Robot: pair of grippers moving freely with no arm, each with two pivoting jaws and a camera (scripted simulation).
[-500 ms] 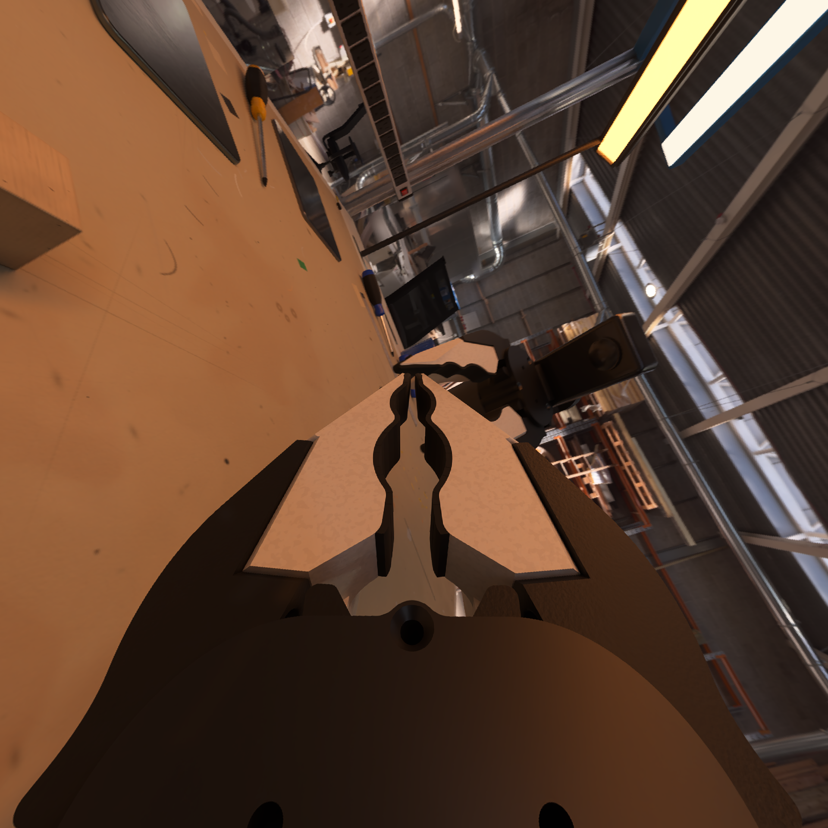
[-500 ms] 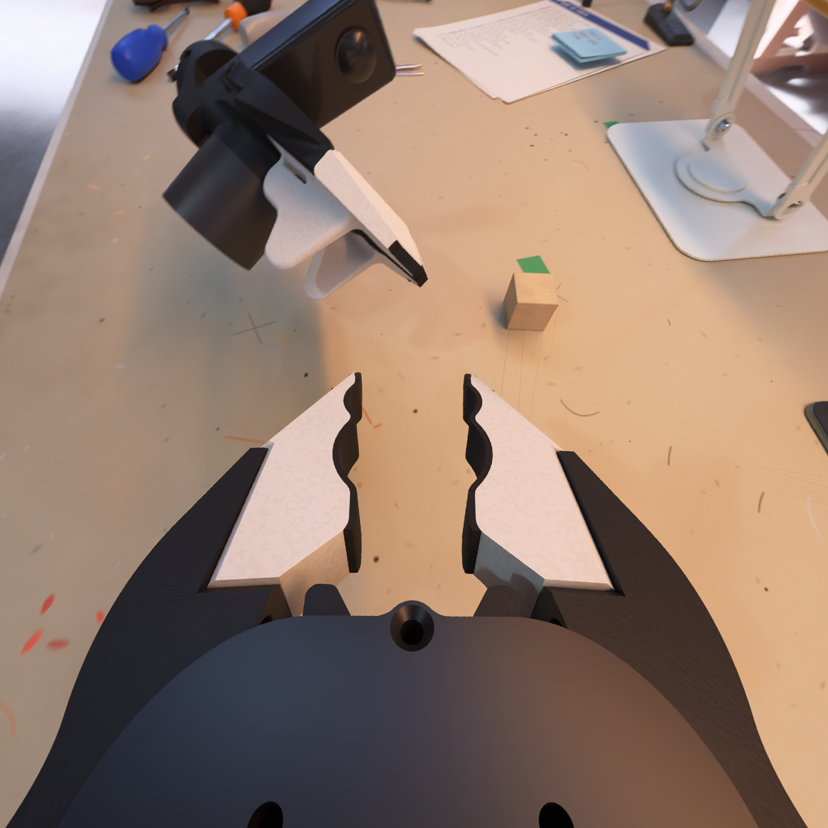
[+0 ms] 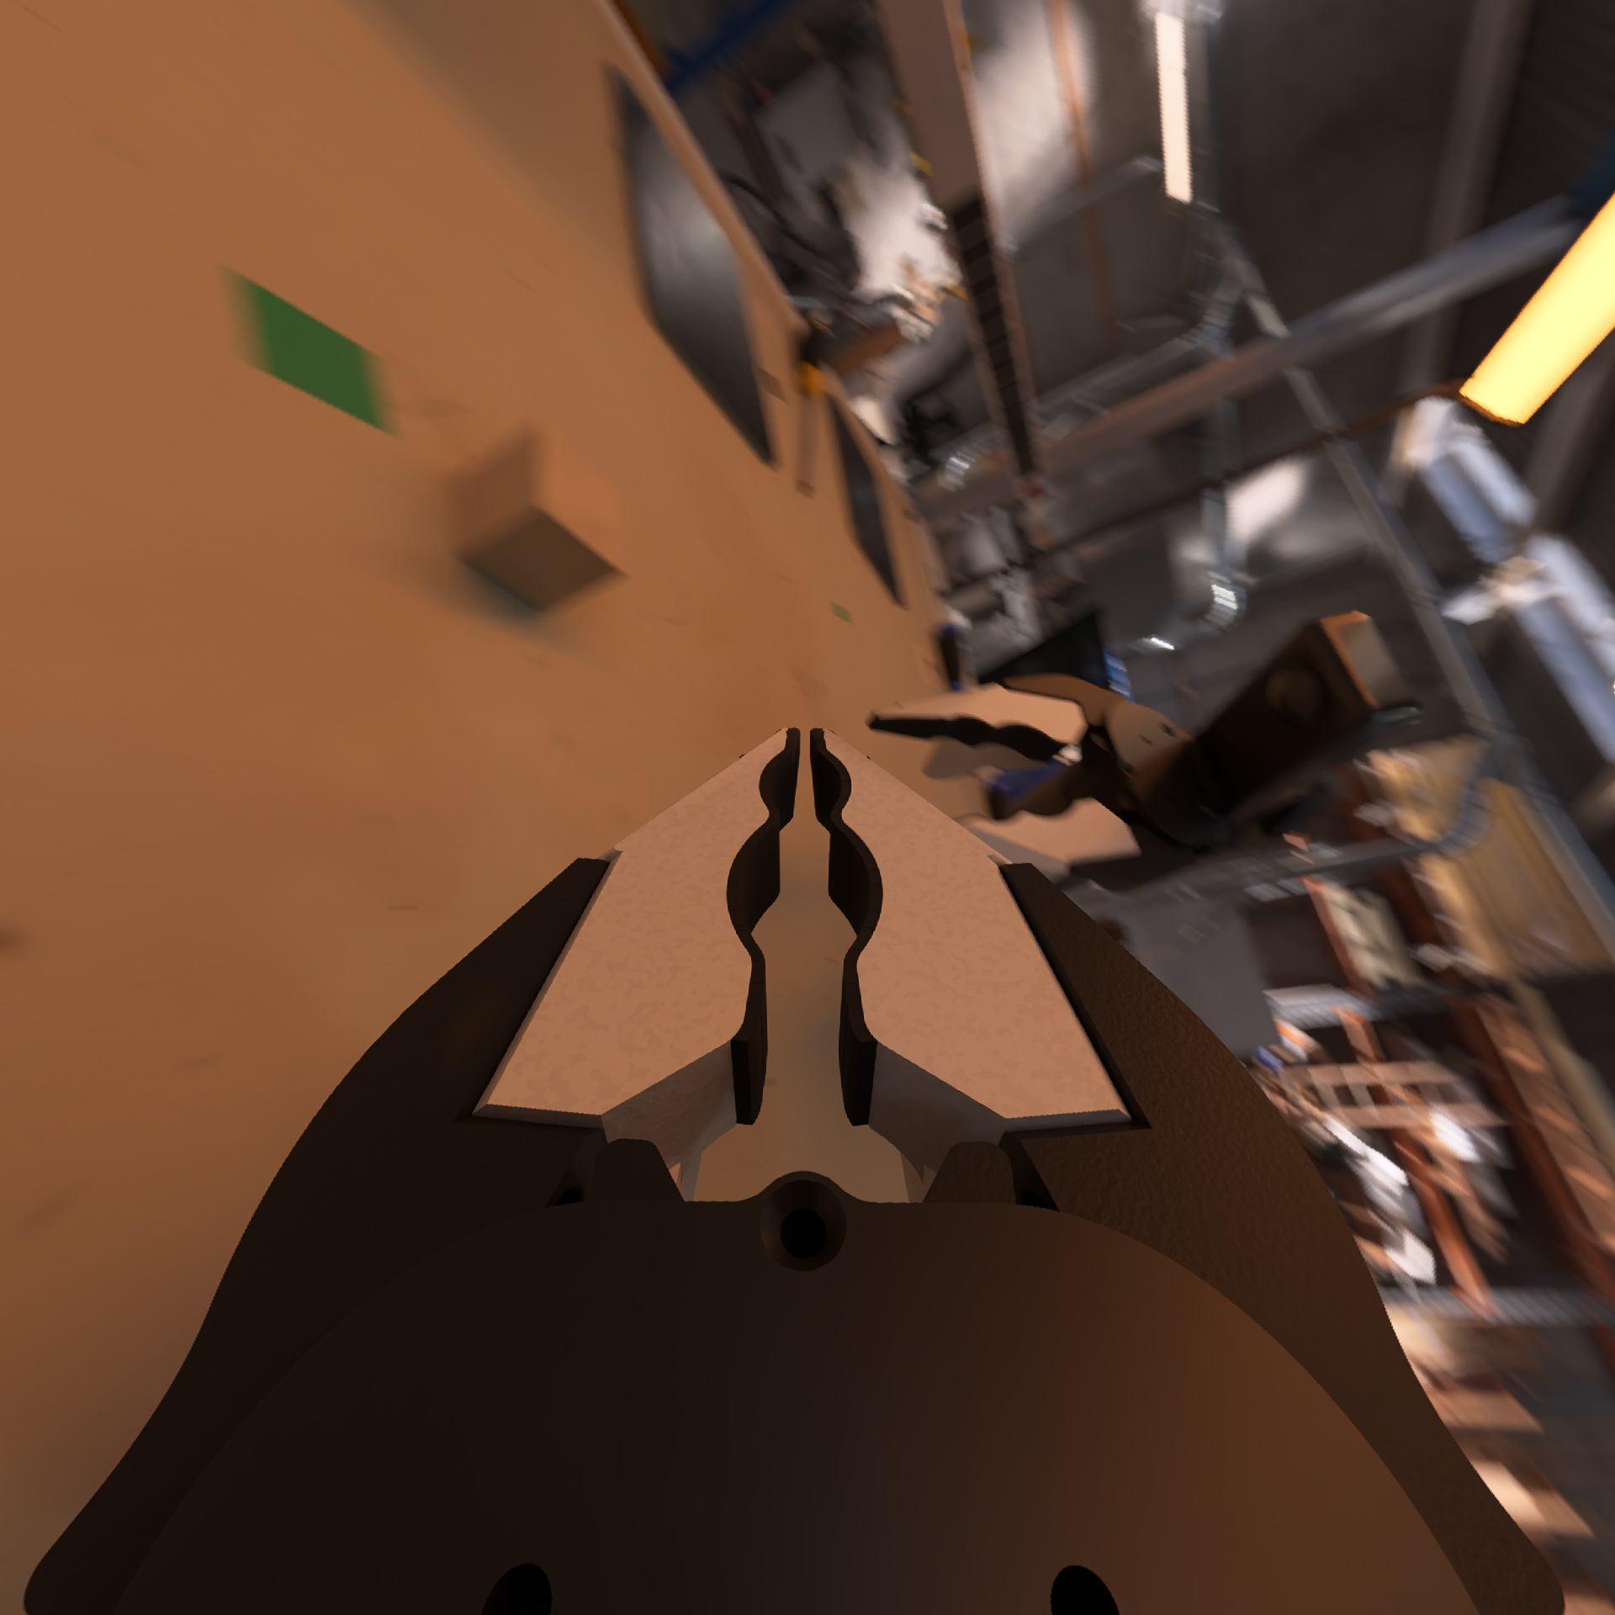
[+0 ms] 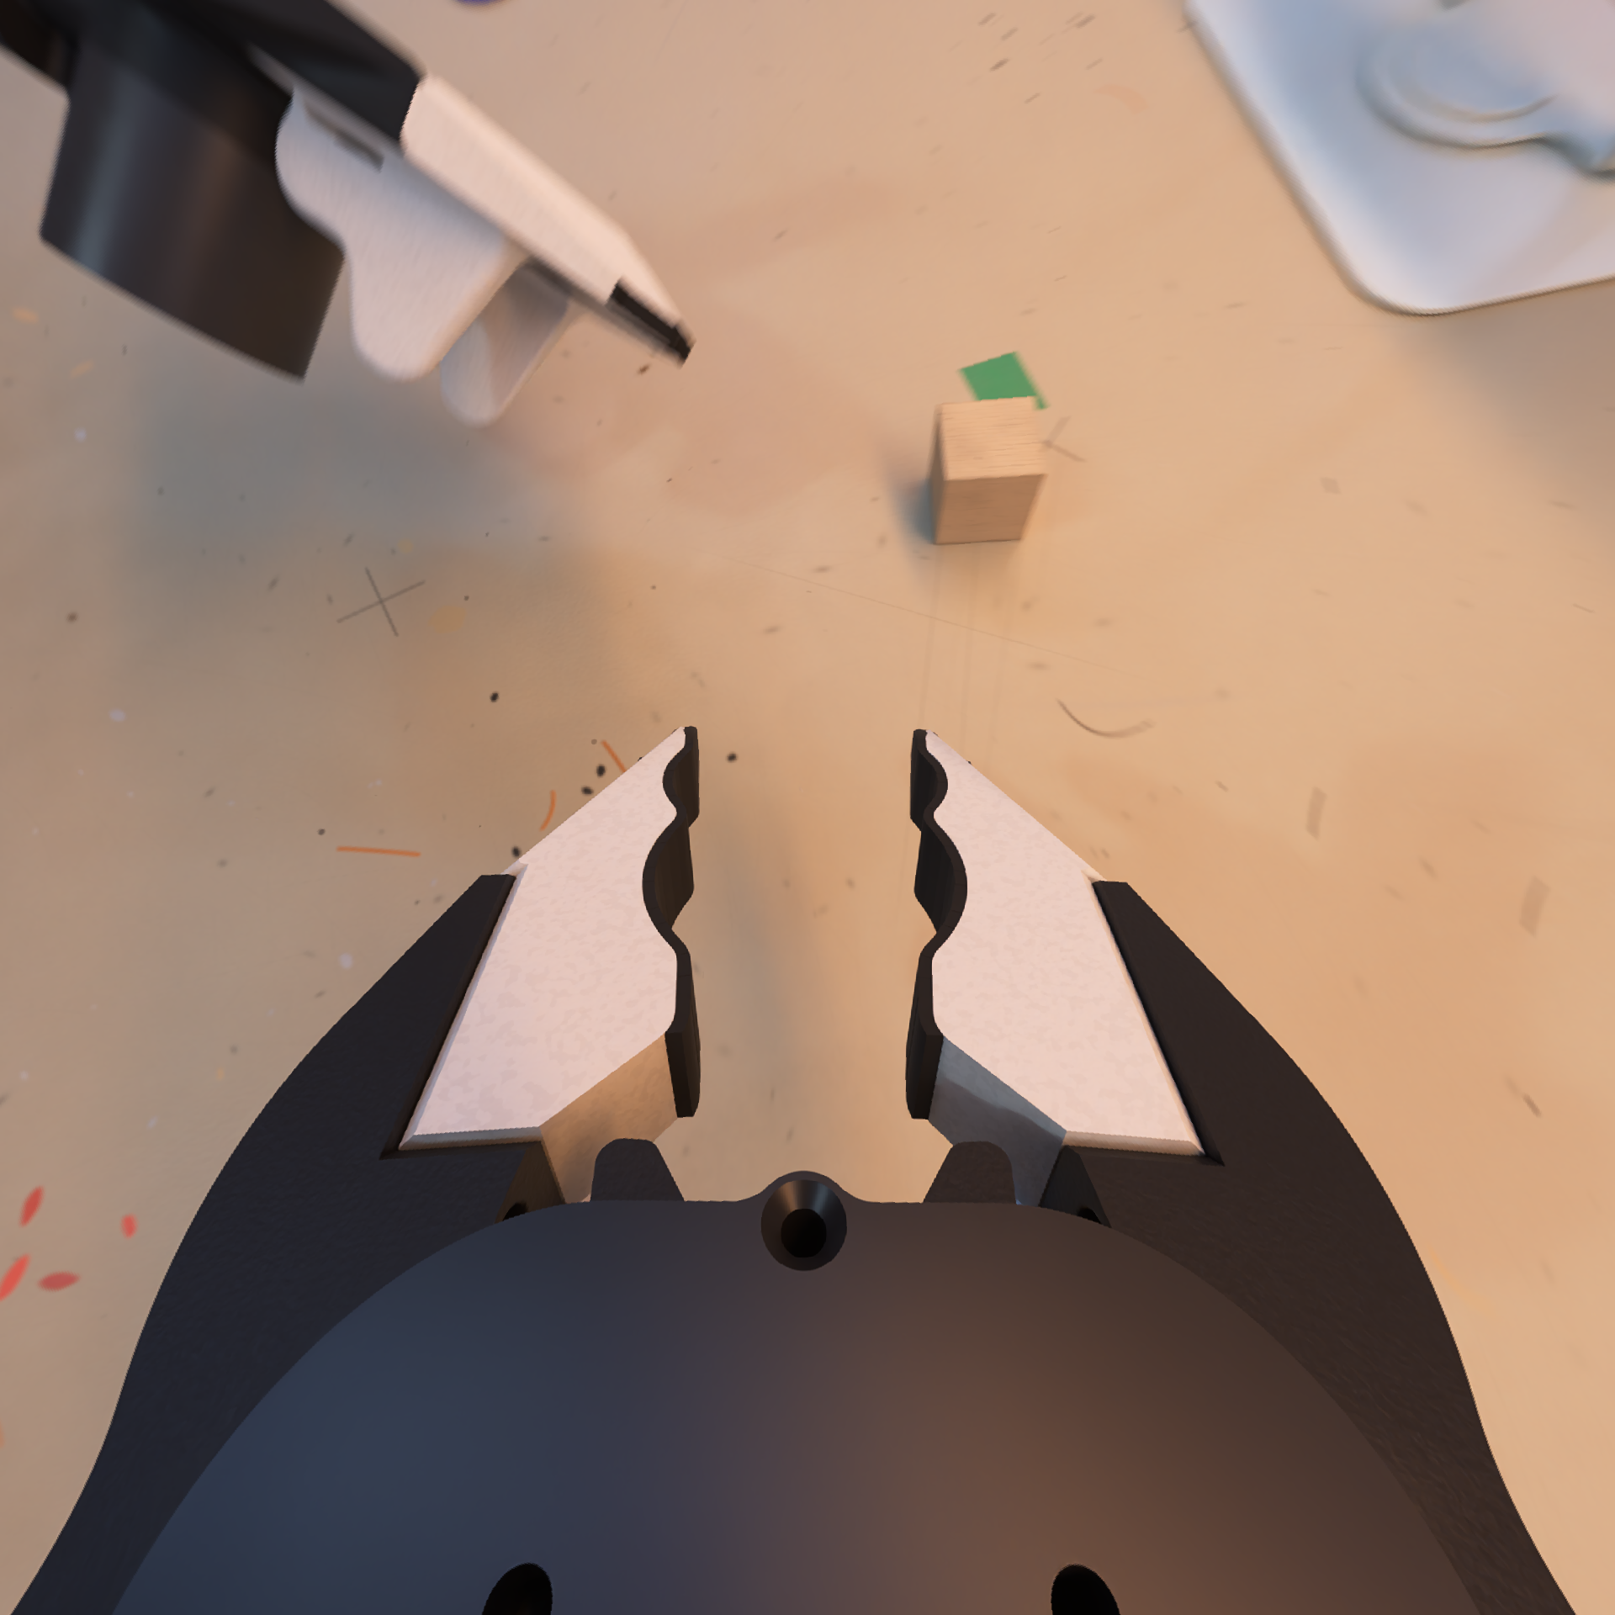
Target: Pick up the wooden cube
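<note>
The wooden cube point(image 4: 987, 472) stands on the tan table, ahead of my right gripper point(image 4: 804, 743) and slightly to its right, apart from it. My right gripper is open and empty, above the table. The cube also shows blurred in the left wrist view point(image 3: 542, 524), up and left of my left gripper point(image 3: 804, 738), which is shut and empty with only a thin slit between its jaws. The left gripper shows in the right wrist view point(image 4: 673, 336), at the upper left, left of the cube. The right gripper shows in the left wrist view point(image 3: 961, 725), to the right.
A small green square point(image 4: 1001, 377) lies on the table just behind the cube; it also shows in the left wrist view point(image 3: 310, 354). A white lamp base point(image 4: 1433, 166) sits at the upper right. Dark flat panels point(image 3: 699, 288) lie farther along the table.
My right gripper has moved closer to the cube and lower toward the table. The left wrist view has swung, so the cube now sits nearer its middle; the left gripper stays shut.
</note>
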